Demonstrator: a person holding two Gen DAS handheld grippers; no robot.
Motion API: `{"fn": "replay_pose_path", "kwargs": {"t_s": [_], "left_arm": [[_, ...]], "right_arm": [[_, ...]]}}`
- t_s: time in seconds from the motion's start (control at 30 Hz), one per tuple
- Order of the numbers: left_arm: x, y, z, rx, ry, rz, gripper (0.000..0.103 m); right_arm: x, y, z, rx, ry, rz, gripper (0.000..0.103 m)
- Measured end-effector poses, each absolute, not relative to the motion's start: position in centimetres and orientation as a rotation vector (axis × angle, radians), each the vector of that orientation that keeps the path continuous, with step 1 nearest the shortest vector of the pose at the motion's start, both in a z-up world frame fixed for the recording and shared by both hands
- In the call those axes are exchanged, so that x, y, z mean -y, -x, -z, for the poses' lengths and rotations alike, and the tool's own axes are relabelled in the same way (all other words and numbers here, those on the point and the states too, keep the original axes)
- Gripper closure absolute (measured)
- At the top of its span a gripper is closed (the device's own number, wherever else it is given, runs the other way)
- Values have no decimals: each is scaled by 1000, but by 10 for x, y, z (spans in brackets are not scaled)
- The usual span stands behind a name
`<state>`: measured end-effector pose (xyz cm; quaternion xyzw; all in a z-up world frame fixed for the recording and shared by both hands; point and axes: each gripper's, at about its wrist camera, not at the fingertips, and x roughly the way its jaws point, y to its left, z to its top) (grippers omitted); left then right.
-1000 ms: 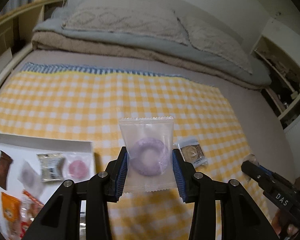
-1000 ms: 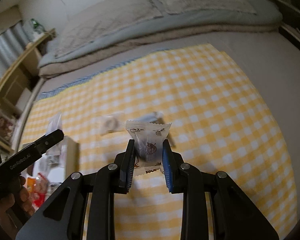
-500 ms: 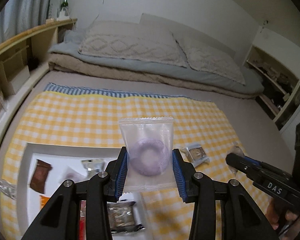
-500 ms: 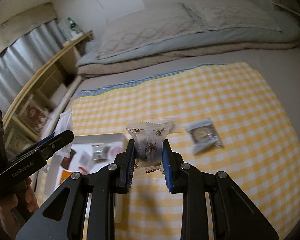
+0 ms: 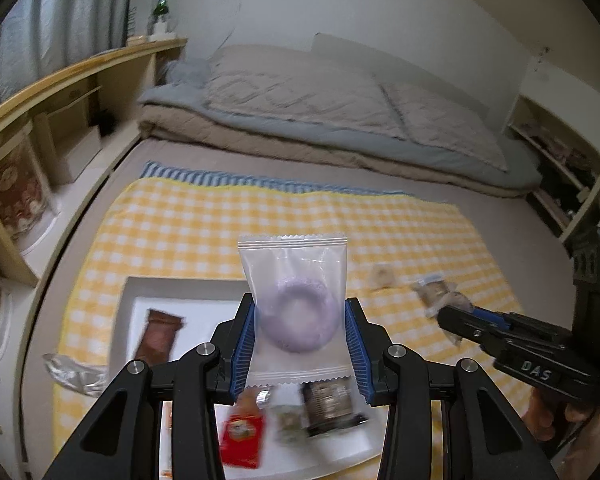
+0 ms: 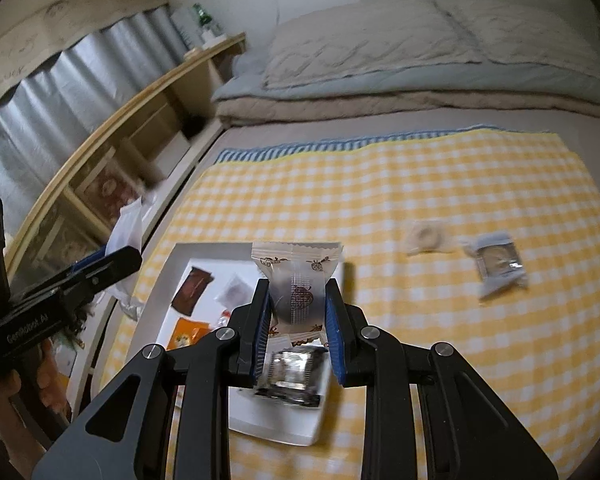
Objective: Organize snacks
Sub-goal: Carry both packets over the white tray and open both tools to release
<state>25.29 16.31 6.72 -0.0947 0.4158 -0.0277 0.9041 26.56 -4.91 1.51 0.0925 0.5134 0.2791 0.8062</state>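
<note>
My left gripper [image 5: 300, 344] is shut on a clear packet with a purple ring snack [image 5: 296, 320] and holds it above the white tray [image 5: 172, 286]. My right gripper [image 6: 298, 312] is shut on a clear candy wrapper with a dark sweet [image 6: 296, 292], above the same tray [image 6: 216, 250]. The tray holds several snacks: a brown packet [image 6: 191, 289], an orange one [image 6: 186, 334] and a dark foil packet [image 6: 292, 372]. The right gripper also shows in the left wrist view [image 5: 456, 318], the left gripper in the right wrist view [image 6: 112, 260].
The tray lies on a yellow checked cloth [image 6: 420, 184] on a bed. Two loose snacks lie on the cloth to the right: a pale ring packet [image 6: 426, 236] and a grey-blue packet [image 6: 498, 264]. A crumpled foil wrapper [image 5: 74, 372] lies left of the tray. Wooden shelves [image 5: 40, 128] stand at left.
Both grippers have risen and moved left with their snacks, from over the cloth to over the tray. Both stay shut.
</note>
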Motion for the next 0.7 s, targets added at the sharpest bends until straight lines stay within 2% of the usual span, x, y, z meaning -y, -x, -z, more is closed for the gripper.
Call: {"fn": "replay_pose_path", "kwargs": {"t_s": [0.23,0.7], "left_arm": [[-204,-266,-35,-975,203,-14,61],[-239,-346,29,-1120,280,-78,61]], "right_arm": [[7,-264,5,-1157,-174,-647,77],[-32,-287,57,-1293,-185,-643,77]]}}
